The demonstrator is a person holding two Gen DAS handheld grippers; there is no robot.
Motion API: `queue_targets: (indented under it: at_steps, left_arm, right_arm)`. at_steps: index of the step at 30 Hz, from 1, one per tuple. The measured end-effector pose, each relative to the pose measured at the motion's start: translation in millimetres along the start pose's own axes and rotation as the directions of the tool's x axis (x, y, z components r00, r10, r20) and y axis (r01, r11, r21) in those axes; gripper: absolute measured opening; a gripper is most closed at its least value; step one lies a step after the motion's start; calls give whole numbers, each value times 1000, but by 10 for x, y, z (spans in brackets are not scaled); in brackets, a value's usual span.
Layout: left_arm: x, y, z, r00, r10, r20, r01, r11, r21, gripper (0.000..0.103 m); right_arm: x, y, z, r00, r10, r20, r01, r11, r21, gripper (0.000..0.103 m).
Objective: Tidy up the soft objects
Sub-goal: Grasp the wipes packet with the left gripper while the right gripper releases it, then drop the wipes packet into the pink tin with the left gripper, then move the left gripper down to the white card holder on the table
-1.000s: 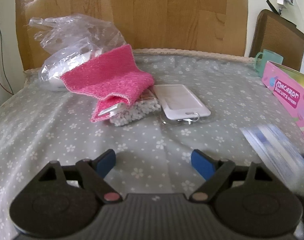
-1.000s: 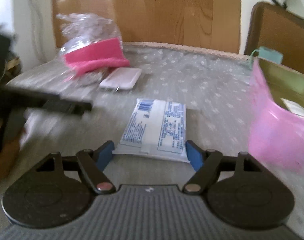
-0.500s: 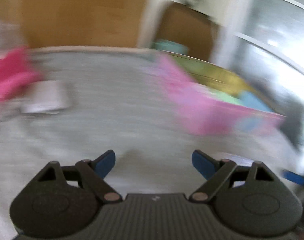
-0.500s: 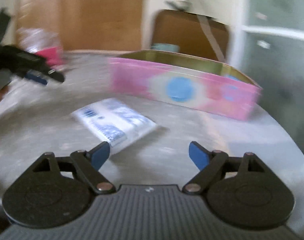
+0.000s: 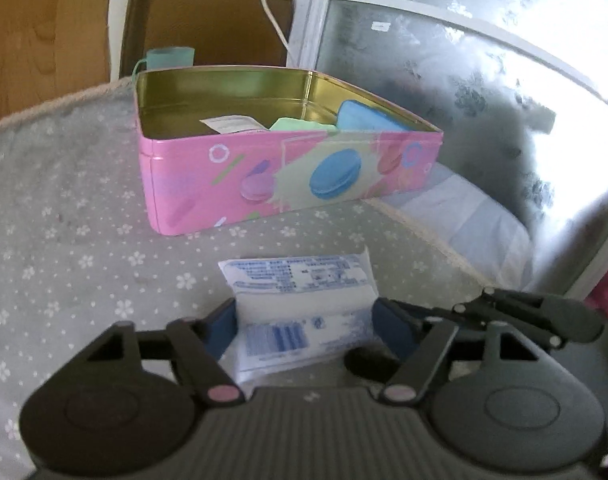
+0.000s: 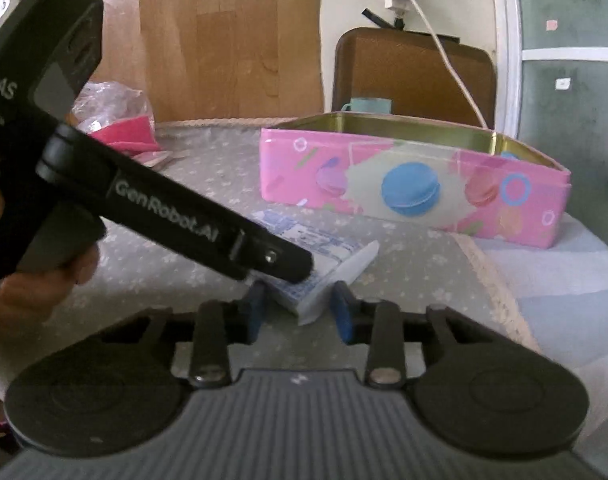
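Left tool [image 5: 304, 326]: jaws apart, flanking the near end of the white tissue pack [image 5: 300, 312] lying on the flowered grey cloth [image 5: 64, 216]. The left view alone looks into the pink macaron tin [image 5: 288, 176]: a green item and a blue one inside. Right tool [image 6: 298, 312]: jaws narrowed against the pack's raised corner [image 6: 324, 276]. The right view alone shows the pink towel [image 6: 126, 134] and a plastic bag [image 6: 112, 104] far left.
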State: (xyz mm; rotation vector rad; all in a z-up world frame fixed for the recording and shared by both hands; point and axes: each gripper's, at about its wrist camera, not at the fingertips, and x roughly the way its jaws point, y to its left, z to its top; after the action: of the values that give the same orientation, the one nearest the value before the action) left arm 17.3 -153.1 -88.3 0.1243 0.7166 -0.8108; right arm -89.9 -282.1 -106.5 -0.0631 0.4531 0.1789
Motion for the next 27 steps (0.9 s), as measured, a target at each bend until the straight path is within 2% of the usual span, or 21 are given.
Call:
queue_targets:
  at_steps: [2, 4, 7, 10, 11, 12, 13, 14, 16, 17, 18, 19, 21, 22, 24, 26, 27]
  left_arm:
    - [-58, -6, 66, 1000, -17, -4, 17, 999, -35, 65]
    - [-201, -9, 182, 998, -63, 30, 64, 997, -50, 65]
    - [-379, -146, 457, 990, -81, 116, 78, 997, 27, 65]
    - [-290, -233, 825, 982, -64, 176, 48, 995, 93, 65]
    - [-204, -216, 970, 980, -57, 193, 39, 995, 96, 67]
    - [-82, -204, 1105, 978, -48, 203, 31, 996, 87, 79]
    - [33, -170, 1222, 976, -37, 214, 20, 997, 80, 85]
    - [188, -140, 1350, 973, -18, 231, -2, 996, 86, 87]
    - [492, -85, 1516, 969, 48, 241, -70, 994, 83, 73]
    - [674, -34, 1596, 974, 87, 209, -101, 993, 59, 65]
    - [806, 38, 1641, 978, 118, 170, -123, 992, 22, 65]
    - [859, 110, 1649, 980, 134, 146, -132, 991, -25, 67]
    - [747, 251, 1552, 984, 88, 153, -73, 992, -102, 71]
    - [646, 291, 1473, 984, 63, 168, -45, 993, -106, 72]
    - [425, 360, 1284, 979, 52, 196, -33, 995, -98, 73]
    - [210, 451, 1076, 978, 39, 203, -19, 994, -103, 71]
    - [101, 521, 983, 980, 33, 197, -10, 993, -115, 77]
  right_arm:
    - [-139, -72, 55, 999, 0, 51, -1, 1000, 23, 35]
    - [-276, -202, 180, 993, 4, 118, -10, 999, 53, 34]
    - [-265, -377, 445, 983, -31, 178, 21, 998, 58, 34]
    - [38, -585, 745, 978, -81, 192, 72, 996, 54, 34]
    - [179, -657, 825, 979, -97, 181, 87, 994, 62, 34]
    - [341, -729, 903, 978, -121, 170, 110, 991, 74, 36]
    - [528, -784, 972, 976, -149, 157, 138, 987, 78, 39]
    - [740, -825, 1028, 973, -185, 139, 178, 982, 62, 43]
    - [1118, -906, 1063, 955, -280, 97, 278, 960, 31, 41]
    - [1163, -925, 1049, 947, -312, 72, 310, 950, 37, 40]
    - [1137, -961, 1020, 946, -319, 64, 314, 946, 76, 39]
    - [1022, -992, 971, 954, -285, 91, 271, 953, 139, 39]
    - [811, -966, 878, 960, -247, 130, 221, 957, 186, 39]
    - [704, -917, 819, 958, -245, 146, 215, 957, 193, 39]
    - [553, -825, 744, 959, -219, 182, 178, 959, 220, 39]
    - [467, -711, 733, 966, -160, 201, 108, 963, 245, 39]
    - [439, -637, 747, 969, -126, 212, 71, 967, 246, 39]
